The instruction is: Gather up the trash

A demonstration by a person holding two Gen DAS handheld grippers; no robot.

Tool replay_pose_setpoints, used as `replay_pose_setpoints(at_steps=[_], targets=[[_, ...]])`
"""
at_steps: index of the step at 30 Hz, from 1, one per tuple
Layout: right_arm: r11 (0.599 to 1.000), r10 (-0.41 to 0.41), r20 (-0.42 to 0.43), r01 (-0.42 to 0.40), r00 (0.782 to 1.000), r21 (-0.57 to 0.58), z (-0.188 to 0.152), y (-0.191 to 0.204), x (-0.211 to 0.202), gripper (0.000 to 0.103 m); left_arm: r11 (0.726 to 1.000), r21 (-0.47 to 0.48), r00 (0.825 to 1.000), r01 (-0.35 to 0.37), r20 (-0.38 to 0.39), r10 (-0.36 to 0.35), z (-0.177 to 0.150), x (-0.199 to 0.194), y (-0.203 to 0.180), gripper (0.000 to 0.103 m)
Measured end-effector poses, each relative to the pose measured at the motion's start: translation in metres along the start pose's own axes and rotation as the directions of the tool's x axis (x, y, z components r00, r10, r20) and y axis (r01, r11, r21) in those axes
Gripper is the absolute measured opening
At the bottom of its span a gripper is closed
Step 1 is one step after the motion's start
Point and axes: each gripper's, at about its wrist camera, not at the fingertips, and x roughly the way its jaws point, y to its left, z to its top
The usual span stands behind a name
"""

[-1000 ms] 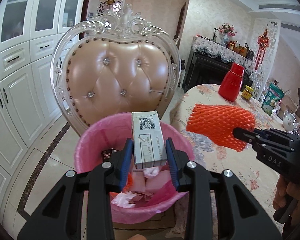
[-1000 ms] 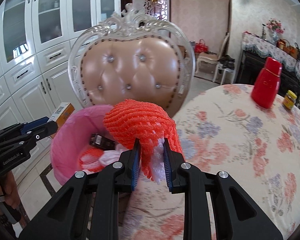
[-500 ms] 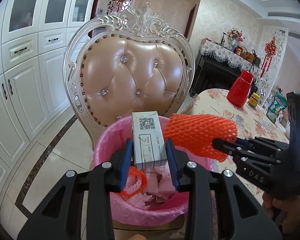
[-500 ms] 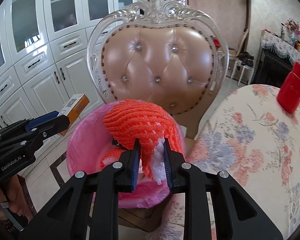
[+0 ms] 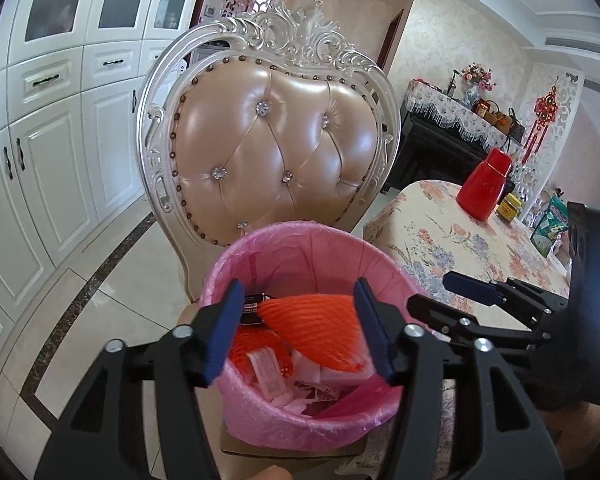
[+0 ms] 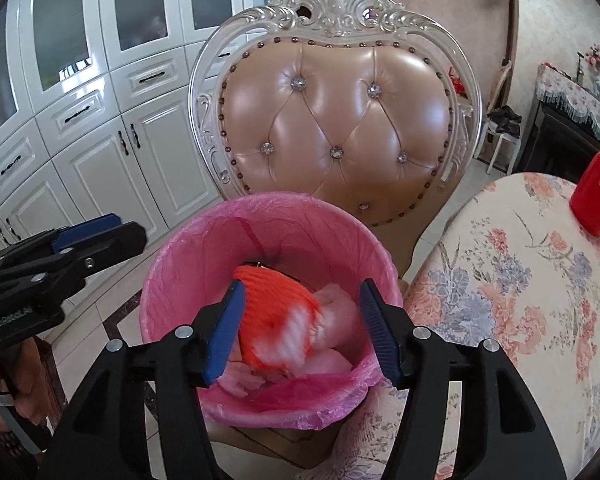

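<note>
Hovering both just-opened, empty tongs, left gripper (image 5: 298,326) and right gripper (image 6: 300,326), over the pink-lined bin (image 6: 204,248), orange foam net (image 6: 276,312) dropped directly below.

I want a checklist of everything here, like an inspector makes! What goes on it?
Surface: table under a flowered cloth, right of the bin.
Job's things: pink-lined bin on the floor; orange foam net blurred inside it, over other wrappers.
Clutter: red bottle, yellow-lidded jar, green packet on the table.
Grippers: left claw and right claw have just been opening; both open above the bin, gripping nothing.
Cables: nothing seen.
Surroundings: padded chair, white cabinets.
</note>
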Motion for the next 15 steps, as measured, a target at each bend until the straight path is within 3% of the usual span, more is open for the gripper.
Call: replay_pose_setpoints(at_steps=[2,15], targets=[[1.000,-0.009,0.007,0.009,1.000,0.004,-0.005,-0.003,-0.006,0.058,1.000,0.013,1.000,-0.013,-0.005,0.013,-0.002,-0.002,-0.001,0.068],[0.995,-0.046,0.043,0.042,0.998,0.088,-0.046,-0.025,-0.046,0.077,0.996,0.092,0.996,0.008,-0.091,0.000,-0.033,-0.022,-0.024,0.071]])
